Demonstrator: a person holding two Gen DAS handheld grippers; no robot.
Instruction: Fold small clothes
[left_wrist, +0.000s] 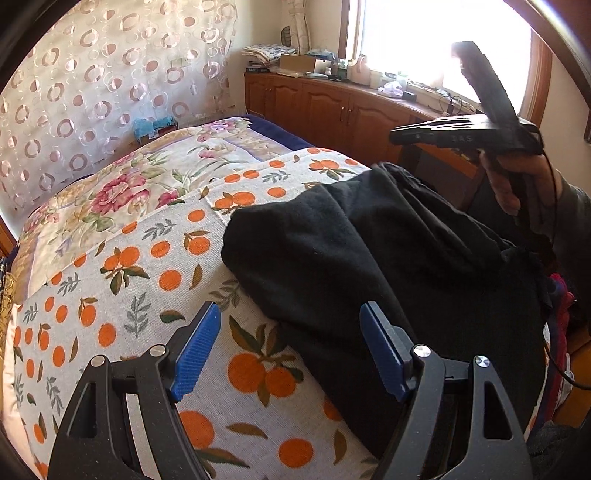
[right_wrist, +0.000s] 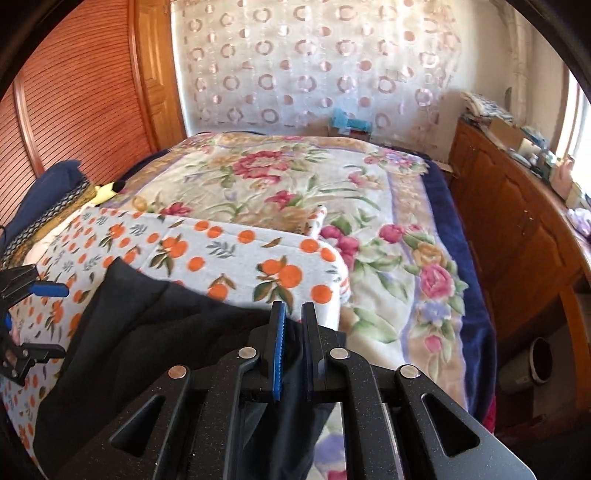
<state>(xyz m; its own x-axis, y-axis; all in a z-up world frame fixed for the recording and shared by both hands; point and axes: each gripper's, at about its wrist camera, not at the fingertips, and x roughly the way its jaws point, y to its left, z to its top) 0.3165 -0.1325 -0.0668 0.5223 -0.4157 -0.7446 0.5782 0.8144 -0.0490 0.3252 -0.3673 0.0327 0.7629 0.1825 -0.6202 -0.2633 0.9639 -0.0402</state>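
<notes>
Right tongs pinch edge of black garment, likely lifting it for fold. Left tongs spread, hovering, holding nothing; garment lies ahead and right of them on orange-print cloth atop bed. Garment's far edge near cloth edge; bare cloth left of left tongs, room for fold.

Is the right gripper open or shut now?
Shut on the black garment. In the right wrist view, the right gripper has its fingers nearly together, with dark cloth pinched between them and hanging below.
</notes>
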